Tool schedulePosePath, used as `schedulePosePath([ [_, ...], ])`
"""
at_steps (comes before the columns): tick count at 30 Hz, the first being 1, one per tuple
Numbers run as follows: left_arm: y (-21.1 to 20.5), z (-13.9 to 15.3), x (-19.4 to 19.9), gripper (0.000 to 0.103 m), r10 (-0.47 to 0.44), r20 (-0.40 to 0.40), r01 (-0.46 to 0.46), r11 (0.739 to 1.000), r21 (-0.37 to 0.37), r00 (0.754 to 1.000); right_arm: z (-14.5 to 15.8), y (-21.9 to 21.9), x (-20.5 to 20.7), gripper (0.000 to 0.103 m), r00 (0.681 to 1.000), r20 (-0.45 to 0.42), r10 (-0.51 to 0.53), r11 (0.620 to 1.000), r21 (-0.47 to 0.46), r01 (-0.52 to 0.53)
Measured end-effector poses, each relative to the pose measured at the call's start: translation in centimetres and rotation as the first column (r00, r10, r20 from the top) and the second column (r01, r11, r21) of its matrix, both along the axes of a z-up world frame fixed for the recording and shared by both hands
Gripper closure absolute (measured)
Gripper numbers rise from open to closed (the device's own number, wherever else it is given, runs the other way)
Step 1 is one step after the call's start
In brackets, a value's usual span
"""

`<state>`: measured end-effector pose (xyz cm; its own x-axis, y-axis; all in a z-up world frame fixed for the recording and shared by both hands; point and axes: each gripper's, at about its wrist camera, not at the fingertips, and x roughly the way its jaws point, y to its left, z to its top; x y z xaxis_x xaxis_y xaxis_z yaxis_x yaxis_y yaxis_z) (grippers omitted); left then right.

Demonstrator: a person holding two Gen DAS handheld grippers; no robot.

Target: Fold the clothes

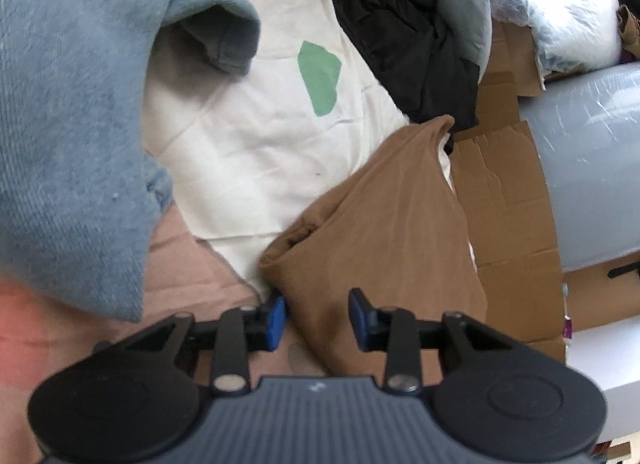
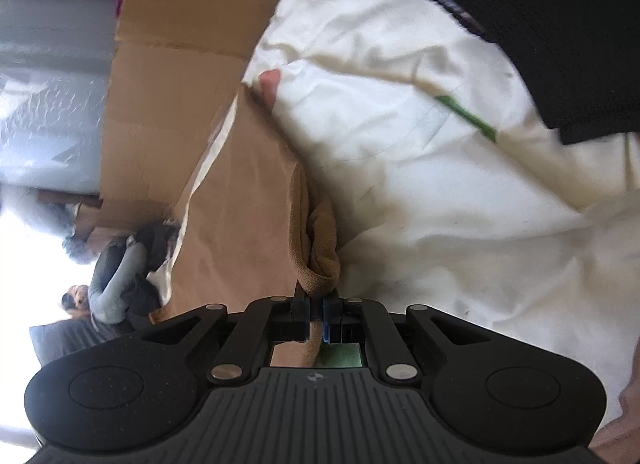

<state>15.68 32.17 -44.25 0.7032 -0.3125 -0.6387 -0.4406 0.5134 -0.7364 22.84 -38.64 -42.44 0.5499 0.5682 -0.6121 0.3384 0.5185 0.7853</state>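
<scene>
A soft brown knit garment (image 1: 384, 224) lies partly folded on a white bedsheet with green patches (image 1: 256, 136), its far corner reaching toward a crumpled black garment (image 1: 408, 48) and a grey one (image 1: 468, 20) heaped beyond. Flattened brown cardboard (image 1: 508, 200) runs along the sheet's edge, beside a grey plastic-wrapped roll (image 1: 592, 160). A blue-grey knit garment (image 1: 72, 104) hangs close to the left wrist camera, filling that side of the view.

The left gripper (image 1: 318, 318) hovers low over the near edge of the brown garment with its blue pads (image 1: 276, 318) apart; brown cloth shows in the gap between them, but the pads do not press on it.

The right gripper (image 2: 316, 318) is clamped on a bunched, ribbed edge of the same brown garment (image 2: 248, 200), a thin fold of cloth pinched between its nearly closed blue pads (image 2: 329, 320). A black sleeve (image 2: 540, 16) crosses the upper corner of that view above the white sheet (image 2: 420, 144)
</scene>
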Motion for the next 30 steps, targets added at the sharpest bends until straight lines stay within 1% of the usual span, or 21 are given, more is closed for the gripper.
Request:
schedulePosePath([
  [2,0.1,0.0,0.3,0.067,-0.007,0.006,0.007,1.0,0.008,1.0,0.1,0.2,0.2,0.096,1.0,0.006,0.022,1.0,-0.021,-0.022],
  [5,0.3,-0.1,0.5,0.067,0.003,0.009,-0.003,1.0,-0.003,1.0,-0.3,0.2,0.4,0.095,1.0,-0.003,0.029,0.998,-0.055,-0.029],
  [8,0.2,-0.3,0.3,0.068,0.028,0.011,-0.028,1.0,-0.01,1.0,-1.3,0.1,0.5,0.095,1.0,-0.02,0.014,0.999,-0.049,-0.015],
  [11,0.0,-0.3,0.2,0.069,0.064,0.006,-0.063,0.998,-0.017,0.998,-1.9,0.3,0.7,0.095,1.0,-0.015,0.006,0.999,-0.034,-0.007],
  [13,0.1,-0.5,0.1,0.086,0.088,-0.015,-0.088,0.996,-0.018,0.996,-2.1,0.2,0.8,0.096,1.0,0.0,0.003,1.0,-0.017,-0.003],
  [15,0.3,-0.6,0.0,0.096,0.107,-0.039,-0.108,0.994,-0.022,0.994,-1.6,0.1,0.8,0.099,1.0,0.012,0.002,0.999,-0.033,-0.002],
  [16,0.4,-0.5,0.0,0.098,0.109,-0.045,-0.11,0.994,-0.02,0.993,-1.4,0.0,0.8,0.1,1.0,0.018,0.002,0.999,-0.042,-0.001],
  [17,0.3,-0.2,0.1,0.099,0.105,-0.052,-0.105,0.994,-0.006,0.993,-1.2,-0.1,0.9,0.1,1.0,0.024,0.0,0.999,-0.049,0.001],
  [20,0.2,1.1,0.4,0.1,0.091,-0.069,-0.09,0.996,0.028,0.993,0.1,-0.7,0.4,0.101,0.997,0.051,-0.058,0.997,-0.046,0.06],
  [22,0.2,2.0,0.5,0.1,0.079,-0.081,-0.076,0.996,0.044,0.994,1.0,-0.9,0.1,0.101,0.992,0.074,-0.098,0.995,-0.022,0.1],
  [26,0.3,3.8,0.6,0.1,0.066,-0.078,-0.062,0.997,0.05,0.995,2.8,-0.7,0.0,0.102,0.991,0.102,-0.083,0.995,-0.053,0.089],
  [30,0.3,5.4,0.5,0.1,0.028,-0.092,-0.023,0.998,0.063,0.995,3.9,-1.1,-0.8,0.102,0.989,0.107,-0.098,0.993,-0.054,0.104],
])
